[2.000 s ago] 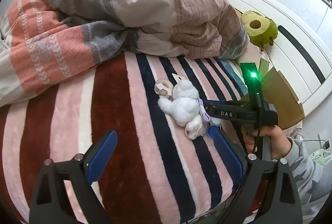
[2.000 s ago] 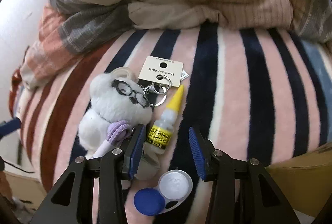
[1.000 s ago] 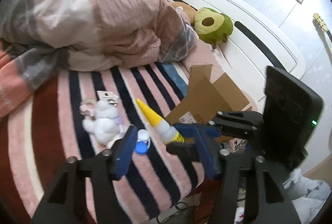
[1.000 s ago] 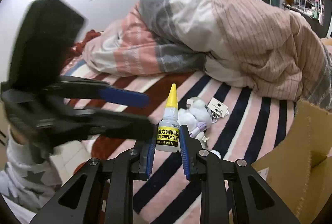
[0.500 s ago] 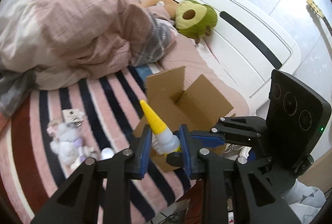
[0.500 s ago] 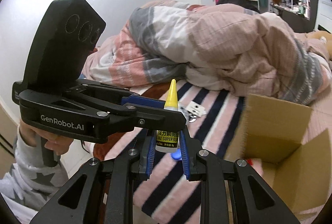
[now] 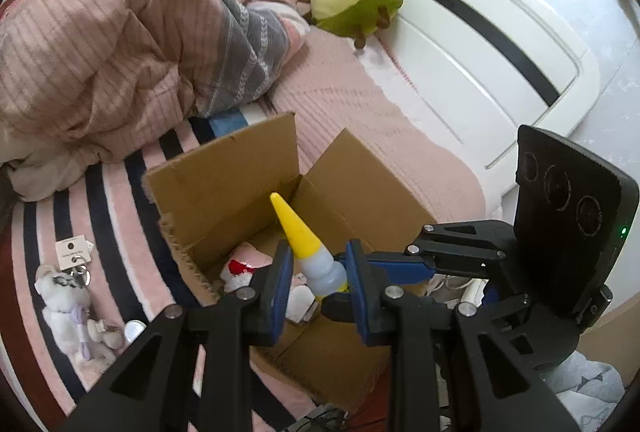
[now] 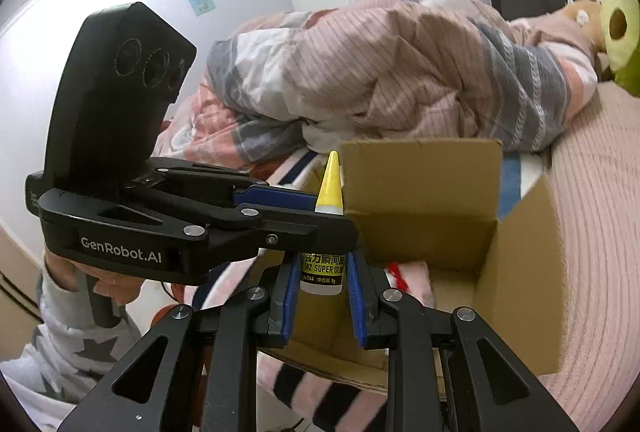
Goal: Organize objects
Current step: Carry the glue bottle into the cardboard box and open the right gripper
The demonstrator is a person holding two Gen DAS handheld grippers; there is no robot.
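You now have the super glue bottle [image 7: 316, 256] pinched from two sides: your left hand-held gripper [image 7: 320, 286] has just closed on its shoulder below the yellow nozzle, where a second ago its jaws stood apart around nothing, while your right hand-held gripper [image 8: 322, 294] stays clamped on the labelled body. In that time the bottle has travelled off the striped blanket [image 7: 116, 192] and now hangs over the open cardboard box [image 7: 224, 176], which sits on the bed and already holds a red-and-white item. That puts you close to a drop, though a double grip means both pairs of jaws must let go. The white plush keychain [image 7: 66, 306] and its card tag [image 7: 74, 250] remain on the blanket, left of the box, so more sorting is probably ahead. The bottle's label reads "502 SUPER GLUE" under Chinese characters, partly covered; the left gripper's body carries "GenRobot.AI".
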